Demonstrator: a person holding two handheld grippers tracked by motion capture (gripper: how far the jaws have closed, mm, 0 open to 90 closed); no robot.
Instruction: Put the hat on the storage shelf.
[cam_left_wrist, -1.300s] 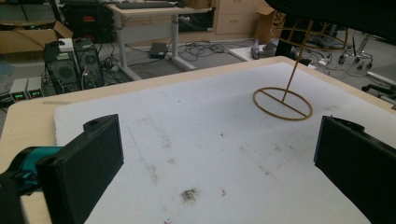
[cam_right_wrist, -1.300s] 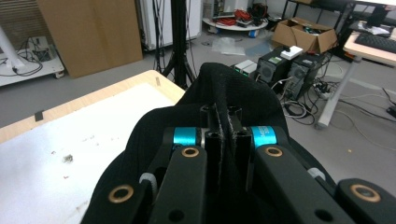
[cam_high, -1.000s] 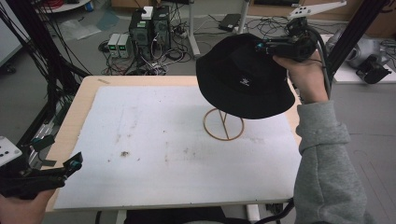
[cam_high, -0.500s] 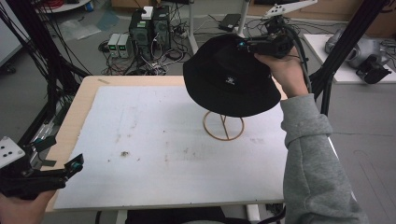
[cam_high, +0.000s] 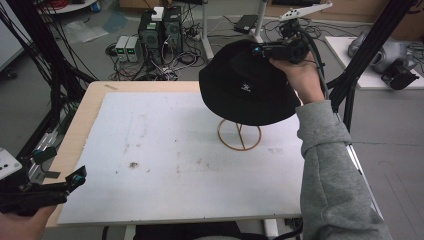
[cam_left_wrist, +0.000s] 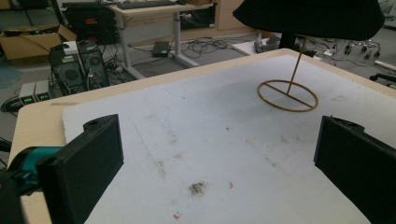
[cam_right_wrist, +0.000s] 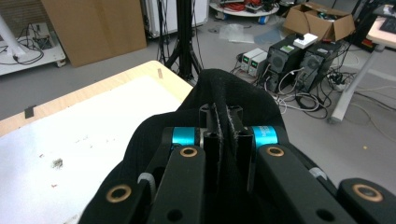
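Right claw (cam_high: 261, 49) is clamped on the black bucket hat's (cam_high: 245, 85) fabric, holding the hat in the air over the wooden ring stand (cam_high: 239, 135) at the bench's (cam_high: 165, 150) far right, while the left claw (cam_high: 75, 177) sits apart and empty at the near left corner.

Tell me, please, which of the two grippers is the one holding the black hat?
The right gripper, at the far right of the table: its jaws are pinched shut on the black hat above the wooden stand. The left gripper sits open and empty near the table's near-left corner.
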